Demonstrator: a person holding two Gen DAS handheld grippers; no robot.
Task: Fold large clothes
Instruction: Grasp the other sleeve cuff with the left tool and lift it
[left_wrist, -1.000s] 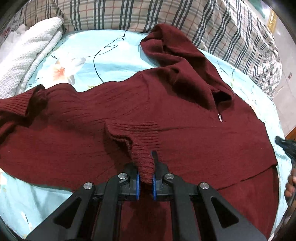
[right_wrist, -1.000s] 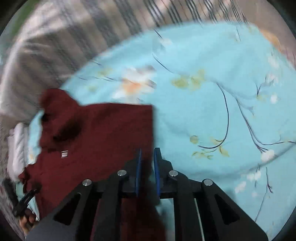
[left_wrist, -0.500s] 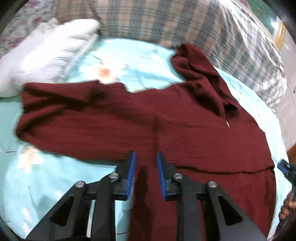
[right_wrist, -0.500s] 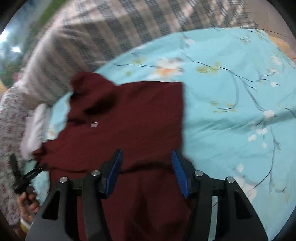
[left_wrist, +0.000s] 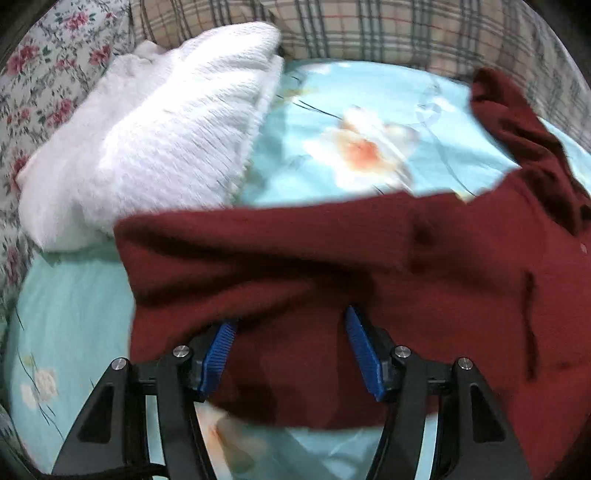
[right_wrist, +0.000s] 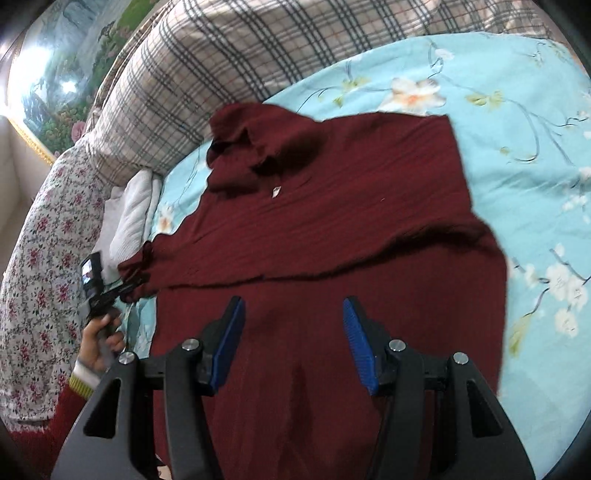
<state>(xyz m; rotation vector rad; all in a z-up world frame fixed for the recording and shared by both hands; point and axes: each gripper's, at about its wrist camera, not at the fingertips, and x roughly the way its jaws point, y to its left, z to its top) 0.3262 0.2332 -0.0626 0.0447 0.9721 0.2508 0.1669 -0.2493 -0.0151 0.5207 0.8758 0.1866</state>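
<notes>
A dark red knit sweater (right_wrist: 332, 206) lies spread on the light blue floral bedsheet (right_wrist: 524, 110), its collar toward the plaid pillows, with one layer folded across the body. In the left wrist view the sweater (left_wrist: 332, 266) fills the middle and right, its folded sleeve edge at the left. My left gripper (left_wrist: 290, 325) is open and empty, low over the sweater's left part. My right gripper (right_wrist: 293, 310) is open and empty above the sweater's lower part. The left gripper also shows at the sweater's left edge in the right wrist view (right_wrist: 110, 291).
A folded white knit blanket (left_wrist: 155, 140) lies at the sweater's left, touching it. Plaid pillows (right_wrist: 229, 59) line the head of the bed. A floral quilt (right_wrist: 40, 258) runs along the left. Bare sheet lies to the right of the sweater.
Both grippers have let go of the sweater and opened wide. The sleeve that the left gripper held now lies folded across the body. The left gripper has swung left toward the white blanket.
</notes>
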